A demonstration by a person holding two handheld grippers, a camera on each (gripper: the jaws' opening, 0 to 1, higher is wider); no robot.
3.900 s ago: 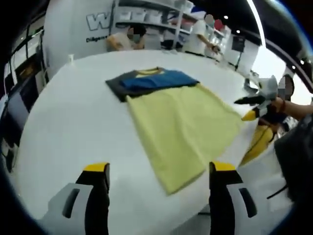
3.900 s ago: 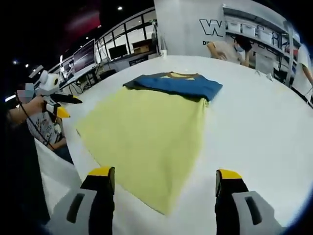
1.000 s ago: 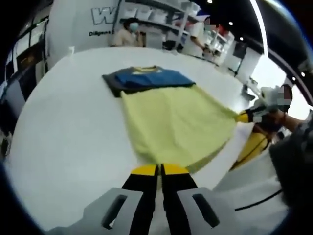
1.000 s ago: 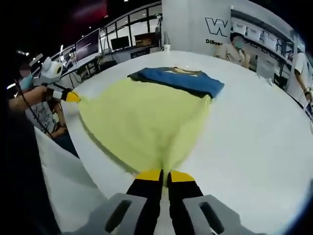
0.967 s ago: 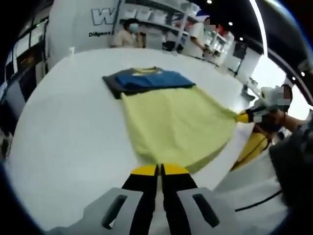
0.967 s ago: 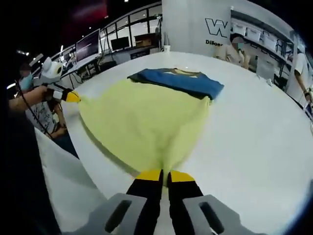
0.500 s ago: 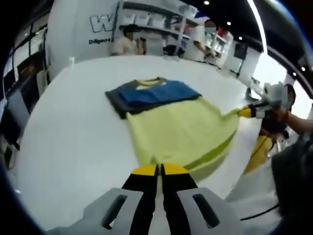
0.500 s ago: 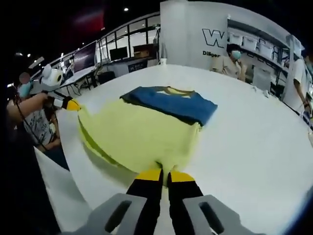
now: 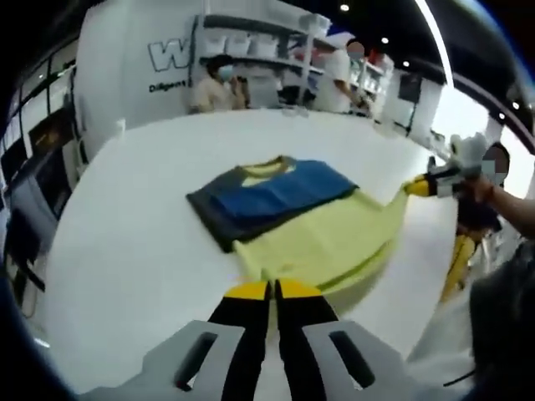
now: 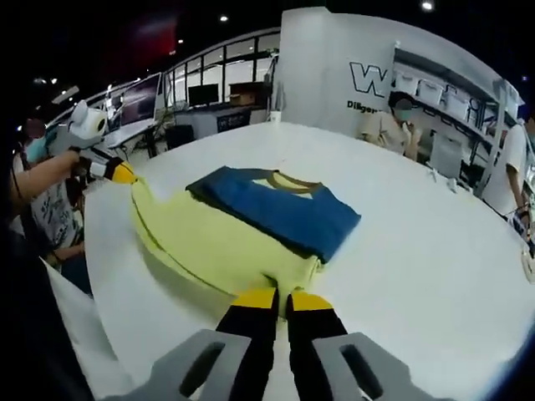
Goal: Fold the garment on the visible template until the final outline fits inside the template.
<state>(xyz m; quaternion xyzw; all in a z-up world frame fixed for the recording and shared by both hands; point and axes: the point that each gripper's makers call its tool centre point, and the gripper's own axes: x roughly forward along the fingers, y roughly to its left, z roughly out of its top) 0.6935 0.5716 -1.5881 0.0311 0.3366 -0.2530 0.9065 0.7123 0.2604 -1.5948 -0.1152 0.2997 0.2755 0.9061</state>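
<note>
A garment lies on the white table: a yellow body and a blue chest part with a yellow collar; a dark grey strip runs along its edge. My left gripper is shut on one corner of the yellow hem. In the right gripper view my right gripper is shut on the other hem corner of the yellow body, close to the blue part. The hem is lifted and the yellow cloth doubles over itself. Across the cloth each view shows the other gripper: right, left.
The round white table spreads wide around the garment. People stand behind it by white shelves and a wall with lettering. Desks with monitors line the far side. A person's hand holds the left gripper.
Both grippers, open 3.9 s ago, shut on the hem corners. Over the last second they carried the hem up toward the blue part, folding the yellow cloth.
</note>
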